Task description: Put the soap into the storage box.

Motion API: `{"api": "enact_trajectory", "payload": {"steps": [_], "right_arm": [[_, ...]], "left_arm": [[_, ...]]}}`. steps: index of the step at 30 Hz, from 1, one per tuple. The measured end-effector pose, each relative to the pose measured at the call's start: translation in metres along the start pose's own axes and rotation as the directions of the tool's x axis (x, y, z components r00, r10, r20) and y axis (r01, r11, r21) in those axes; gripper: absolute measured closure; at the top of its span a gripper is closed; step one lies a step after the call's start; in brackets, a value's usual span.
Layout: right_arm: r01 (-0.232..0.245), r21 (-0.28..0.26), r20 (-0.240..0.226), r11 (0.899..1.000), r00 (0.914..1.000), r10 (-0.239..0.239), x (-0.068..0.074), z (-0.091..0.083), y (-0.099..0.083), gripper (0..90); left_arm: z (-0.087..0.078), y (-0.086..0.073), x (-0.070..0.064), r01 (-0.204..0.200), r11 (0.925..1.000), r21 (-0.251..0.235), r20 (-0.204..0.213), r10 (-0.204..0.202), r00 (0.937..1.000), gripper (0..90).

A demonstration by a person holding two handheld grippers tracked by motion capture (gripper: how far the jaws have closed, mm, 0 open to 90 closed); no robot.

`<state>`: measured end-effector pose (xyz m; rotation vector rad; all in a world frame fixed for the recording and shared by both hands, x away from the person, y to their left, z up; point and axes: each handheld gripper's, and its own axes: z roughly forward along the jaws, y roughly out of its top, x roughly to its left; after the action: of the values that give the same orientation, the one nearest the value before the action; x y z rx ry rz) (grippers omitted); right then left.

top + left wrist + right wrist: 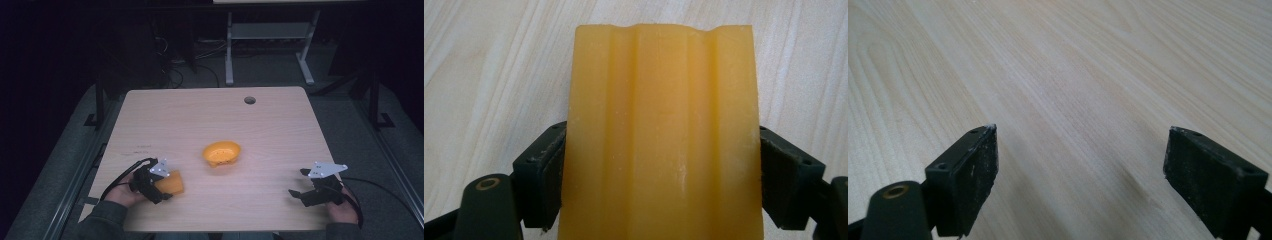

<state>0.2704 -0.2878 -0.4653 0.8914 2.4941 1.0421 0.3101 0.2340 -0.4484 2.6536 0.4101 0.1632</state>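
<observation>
So the bench [215,120] is a pale wood-grain rectangular top, light laminate with long streaky grain that you can see up close in both gripper views. There's a round cable hole [249,100] near the far edge, a bit right of centre, and some faint dark scuff marks [140,147] on the left side. Sitting right on it, roughly mid-bench and slightly toward the near side, is a small orange plastic bowl [221,153], tipped a little so its inside faces the camera. Near the front left corner there's a ribbed yellow-orange plastic block [171,183], low over the wood; can't tell whether it's actually touching down.
</observation>
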Motion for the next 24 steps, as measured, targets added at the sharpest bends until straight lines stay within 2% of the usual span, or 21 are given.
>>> {"api": "enact_trajectory", "payload": {"steps": [21,24], "right_arm": [[0.001,-0.004,0.004,1.0,1.0,-0.001,-0.0004,-0.001,0.0002,13.7],[0.0,-0.005,0.005,1.0,1.0,0.0,-0.0003,-0.0014,0.0003,13.7]], "left_arm": [[-0.0016,0.0017,-0.0028,0.002,1.0,-0.003,-0.006,-0.002,1.0,21.0],[-0.0017,0.0027,-0.0042,-0.007,1.0,-0.003,-0.005,0.007,1.0,21.0]]}}
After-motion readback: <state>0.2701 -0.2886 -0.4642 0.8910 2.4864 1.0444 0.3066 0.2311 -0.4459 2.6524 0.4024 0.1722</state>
